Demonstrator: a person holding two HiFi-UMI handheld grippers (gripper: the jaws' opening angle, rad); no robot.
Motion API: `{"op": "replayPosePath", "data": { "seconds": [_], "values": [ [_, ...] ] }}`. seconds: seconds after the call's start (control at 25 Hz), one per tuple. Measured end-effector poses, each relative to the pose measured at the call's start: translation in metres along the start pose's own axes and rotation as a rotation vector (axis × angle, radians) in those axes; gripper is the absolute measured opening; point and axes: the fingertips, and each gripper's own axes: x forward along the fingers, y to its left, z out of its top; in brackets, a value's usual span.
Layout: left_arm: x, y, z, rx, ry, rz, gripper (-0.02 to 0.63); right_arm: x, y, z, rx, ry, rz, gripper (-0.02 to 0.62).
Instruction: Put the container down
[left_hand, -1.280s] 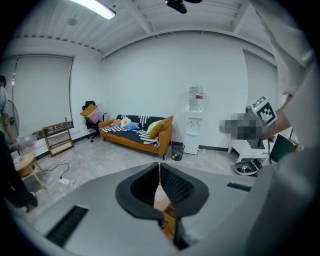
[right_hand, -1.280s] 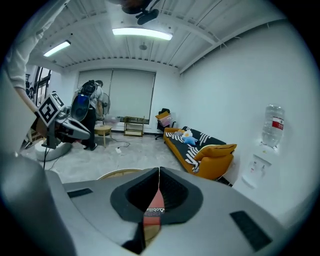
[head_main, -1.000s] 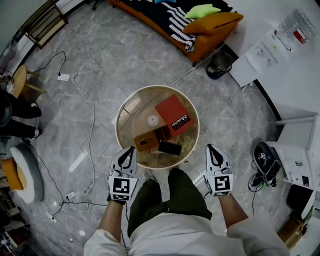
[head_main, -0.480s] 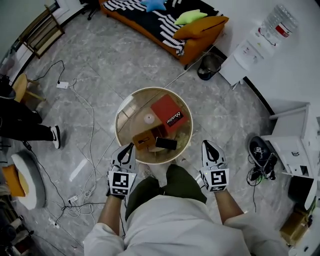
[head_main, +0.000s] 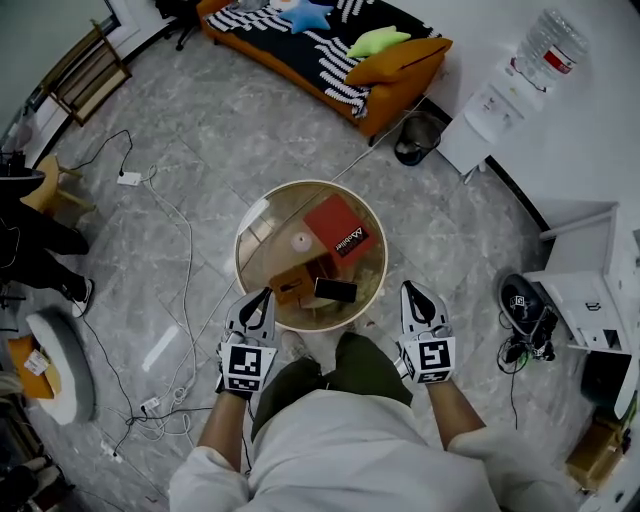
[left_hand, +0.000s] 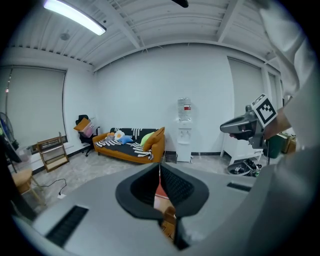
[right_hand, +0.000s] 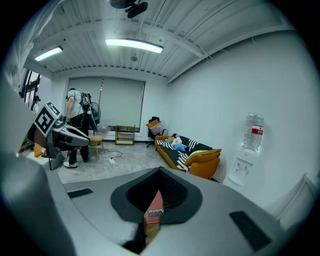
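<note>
Head view looks steeply down over the round table (head_main: 262, 228) — both gripper views, lower, face the sofa (left_hand: 131, 145).

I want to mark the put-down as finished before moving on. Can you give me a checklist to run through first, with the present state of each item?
1. Brown container rests on the round table: ok.
2. Left gripper has its jaws together with nothing between them: ok.
3. Right gripper has its jaws together with nothing between them: ok.
4. Both grippers are apart from the container, at the table's near edge: ok.
5. Container sits flat and steady: cannot tell, it is too small in the head view.
6. Floor on the left is free for a step: not ok, cables lie there.
</note>
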Motion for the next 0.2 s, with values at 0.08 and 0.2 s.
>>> {"op": "replayPosePath", "data": {
  "seconds": [0.08, 0.2],
  "values": [
    [0.0003, -0.0007, 0.0, 0.001, -0.001, 0.0, 0.015, 0.0011, 0.0026, -0.001, 0.0, 0.001, 0.005, 0.021],
    [-0.0001, -0.0016, -0.0031, -0.001, 0.001, -0.003, 0.015, 0.0022, 0.0078, -0.0042, 0.0, 0.005, 0.013, 0.021]
  ]
}}
